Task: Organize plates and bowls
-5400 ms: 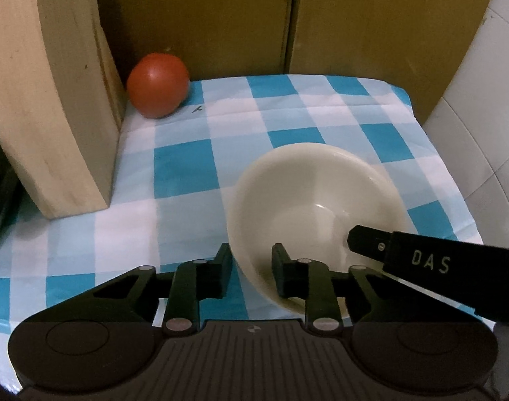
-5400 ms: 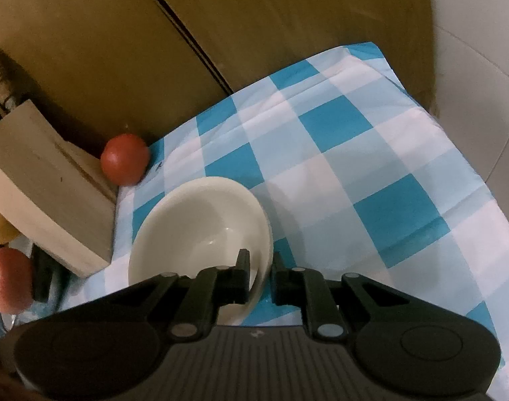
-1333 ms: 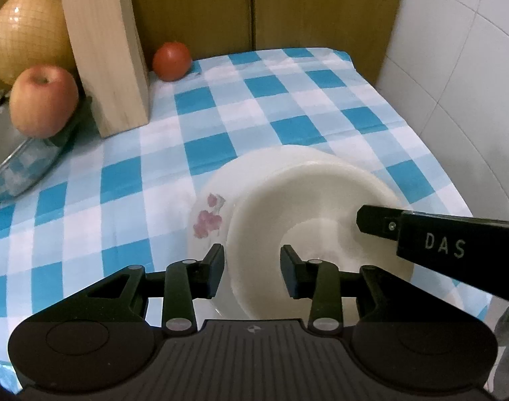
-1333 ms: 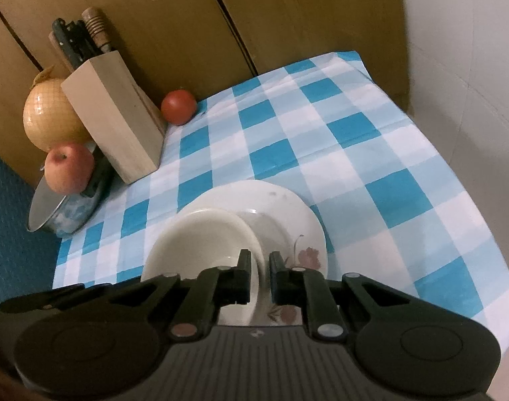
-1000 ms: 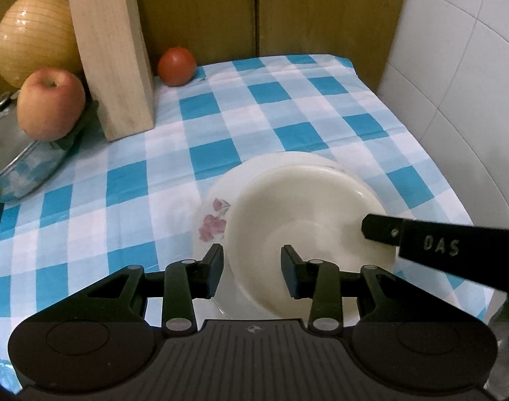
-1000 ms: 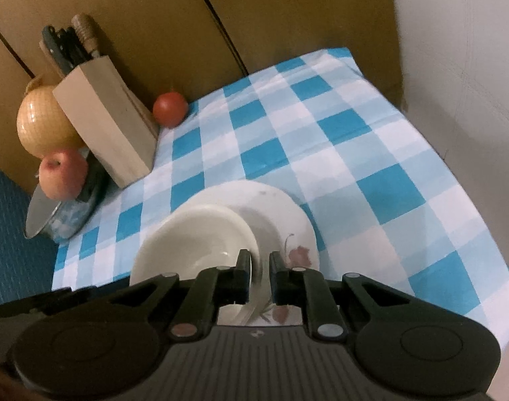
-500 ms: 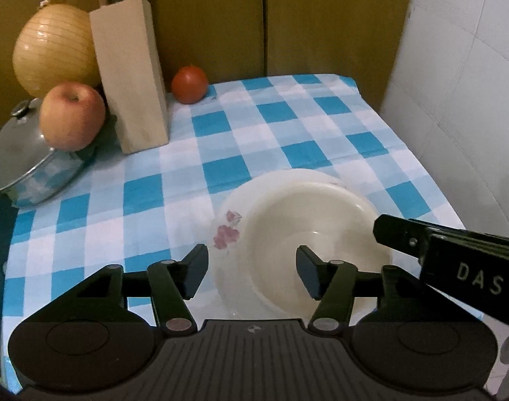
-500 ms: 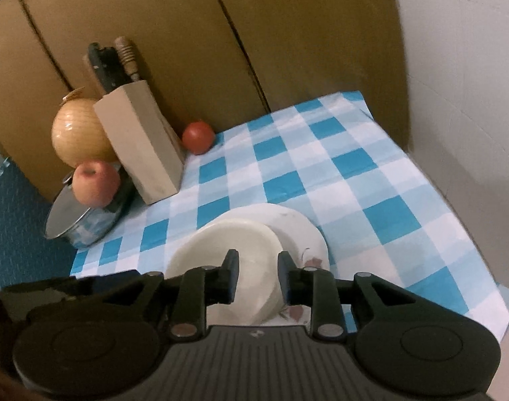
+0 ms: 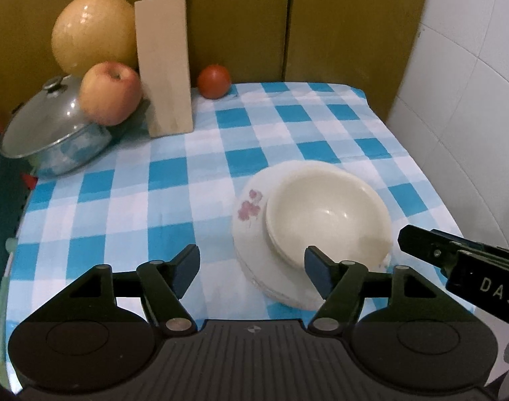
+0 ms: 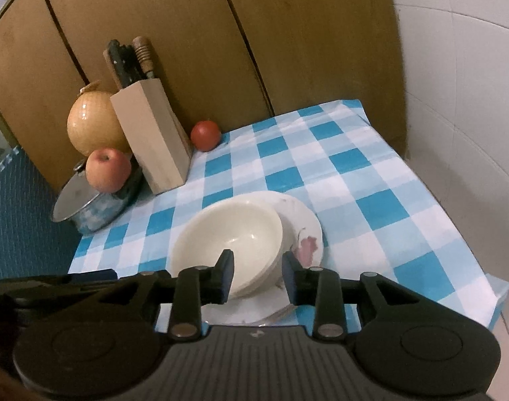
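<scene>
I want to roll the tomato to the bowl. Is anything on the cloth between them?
Nothing. In the left wrist view only bare checked tablecloth lies between the tomato and the bowl, which sits on the flowered plate.

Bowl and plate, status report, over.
Left gripper and right gripper open, jaws just opening, nothing held. Cream bowl sits on the flowered plate. Nothing in the way.

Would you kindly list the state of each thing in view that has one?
bowl: upright, empty, released on the plate
plate: flat on the cloth, under the bowl
left gripper: open, just widened, holding nothing
right gripper: open, just widened, straddling the bowl's rim
pot: lidded
</scene>
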`<action>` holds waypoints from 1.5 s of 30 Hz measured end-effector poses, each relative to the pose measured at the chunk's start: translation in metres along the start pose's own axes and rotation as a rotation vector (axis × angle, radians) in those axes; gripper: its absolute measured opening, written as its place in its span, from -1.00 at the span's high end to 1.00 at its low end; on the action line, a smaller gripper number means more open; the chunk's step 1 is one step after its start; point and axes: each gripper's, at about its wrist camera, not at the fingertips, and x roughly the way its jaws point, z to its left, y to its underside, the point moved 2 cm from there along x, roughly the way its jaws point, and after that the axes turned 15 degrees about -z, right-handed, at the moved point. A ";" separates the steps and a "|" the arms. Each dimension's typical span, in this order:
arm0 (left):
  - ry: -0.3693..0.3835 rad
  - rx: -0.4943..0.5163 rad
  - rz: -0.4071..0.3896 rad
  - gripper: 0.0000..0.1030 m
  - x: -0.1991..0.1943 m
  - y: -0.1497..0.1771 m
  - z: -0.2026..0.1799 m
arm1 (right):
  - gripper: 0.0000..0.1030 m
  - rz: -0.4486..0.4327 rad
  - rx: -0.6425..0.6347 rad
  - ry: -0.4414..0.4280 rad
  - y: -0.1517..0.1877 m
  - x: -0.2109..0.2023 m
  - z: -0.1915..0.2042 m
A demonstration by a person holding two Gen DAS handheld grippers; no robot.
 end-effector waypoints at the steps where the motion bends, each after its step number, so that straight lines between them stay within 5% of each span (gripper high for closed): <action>1: -0.002 -0.001 -0.001 -0.48 -0.002 0.002 0.000 | 0.40 0.004 -0.004 -0.002 0.002 0.000 0.000; 16: -0.044 0.066 -0.047 -0.63 -0.014 0.008 -0.010 | 0.37 0.027 -0.027 0.005 0.013 0.001 0.004; 45: -0.046 0.049 -0.017 -0.67 -0.009 0.009 -0.007 | 0.35 0.055 -0.029 0.013 0.015 0.003 0.001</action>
